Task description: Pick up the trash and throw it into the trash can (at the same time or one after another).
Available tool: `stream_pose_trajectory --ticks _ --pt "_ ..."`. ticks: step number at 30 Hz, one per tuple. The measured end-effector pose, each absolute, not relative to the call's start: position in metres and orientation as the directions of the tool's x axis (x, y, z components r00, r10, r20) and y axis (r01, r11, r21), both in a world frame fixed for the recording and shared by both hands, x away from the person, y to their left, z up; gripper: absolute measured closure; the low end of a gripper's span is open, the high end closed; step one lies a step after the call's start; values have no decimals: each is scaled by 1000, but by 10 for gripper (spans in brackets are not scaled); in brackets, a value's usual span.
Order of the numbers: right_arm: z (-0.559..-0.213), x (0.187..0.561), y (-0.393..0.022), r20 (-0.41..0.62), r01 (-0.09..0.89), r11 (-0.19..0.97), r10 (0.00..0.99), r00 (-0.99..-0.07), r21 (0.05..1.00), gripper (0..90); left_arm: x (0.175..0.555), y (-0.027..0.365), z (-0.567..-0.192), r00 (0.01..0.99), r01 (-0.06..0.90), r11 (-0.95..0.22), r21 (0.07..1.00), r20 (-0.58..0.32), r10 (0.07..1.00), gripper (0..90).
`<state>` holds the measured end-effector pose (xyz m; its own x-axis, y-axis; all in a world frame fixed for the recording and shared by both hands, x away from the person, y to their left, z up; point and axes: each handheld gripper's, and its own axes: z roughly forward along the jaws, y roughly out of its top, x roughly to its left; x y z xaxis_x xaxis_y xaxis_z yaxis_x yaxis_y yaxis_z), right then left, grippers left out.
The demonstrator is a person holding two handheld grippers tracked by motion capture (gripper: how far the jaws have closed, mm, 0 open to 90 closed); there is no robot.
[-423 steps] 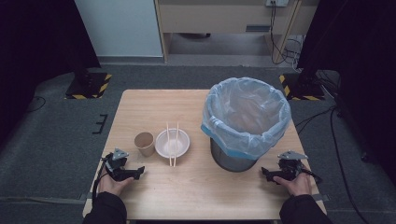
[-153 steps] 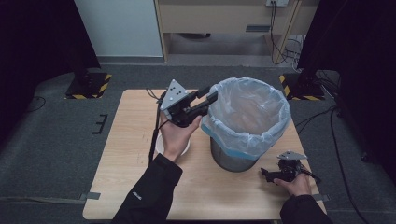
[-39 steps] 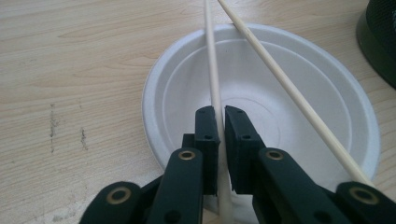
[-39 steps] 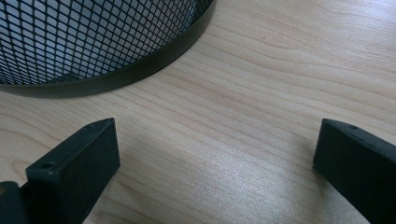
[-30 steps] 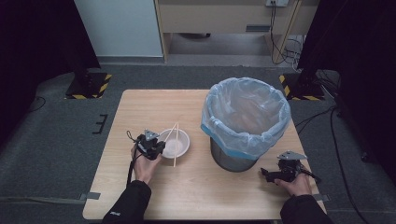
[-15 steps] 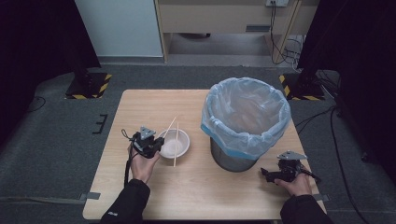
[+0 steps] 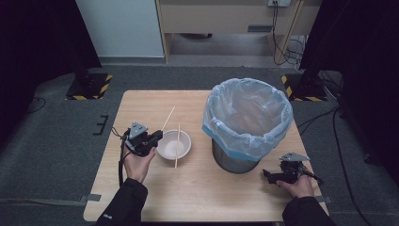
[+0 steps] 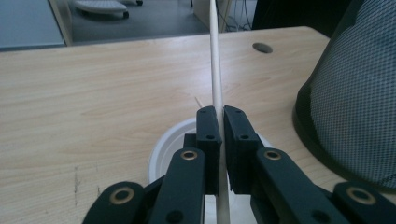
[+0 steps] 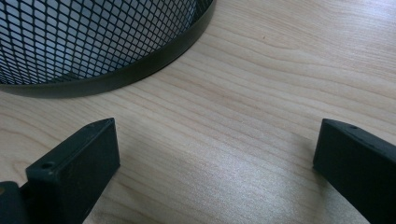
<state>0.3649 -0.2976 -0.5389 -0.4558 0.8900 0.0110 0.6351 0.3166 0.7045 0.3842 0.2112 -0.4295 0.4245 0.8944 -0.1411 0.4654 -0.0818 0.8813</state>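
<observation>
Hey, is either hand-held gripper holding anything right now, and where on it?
The left hand-held gripper is shut on a chopstick, gripping it near its lower end, over the bowl. The right hand-held gripper is open and holds nothing.

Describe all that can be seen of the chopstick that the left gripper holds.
The chopstick is a thin, straight, pale stick that looks like wood. The left gripper is shut on it, jaws pressed on both its sides. It slants up and away over the white bowl; its far end points across the table. A second chopstick lies across the bowl.
</observation>
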Motion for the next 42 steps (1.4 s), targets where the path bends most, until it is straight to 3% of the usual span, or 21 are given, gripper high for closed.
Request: stream_pose_trajectory --ticks 16,42 --pt "-539 365 -298 11 635 317 890 -456 704 7 365 213 -380 479 329 8 944 -174 861 851" --pt "-539 365 -298 11 635 317 890 -456 705 7 340 196 -319 579 138 74 988 -141 803 852"
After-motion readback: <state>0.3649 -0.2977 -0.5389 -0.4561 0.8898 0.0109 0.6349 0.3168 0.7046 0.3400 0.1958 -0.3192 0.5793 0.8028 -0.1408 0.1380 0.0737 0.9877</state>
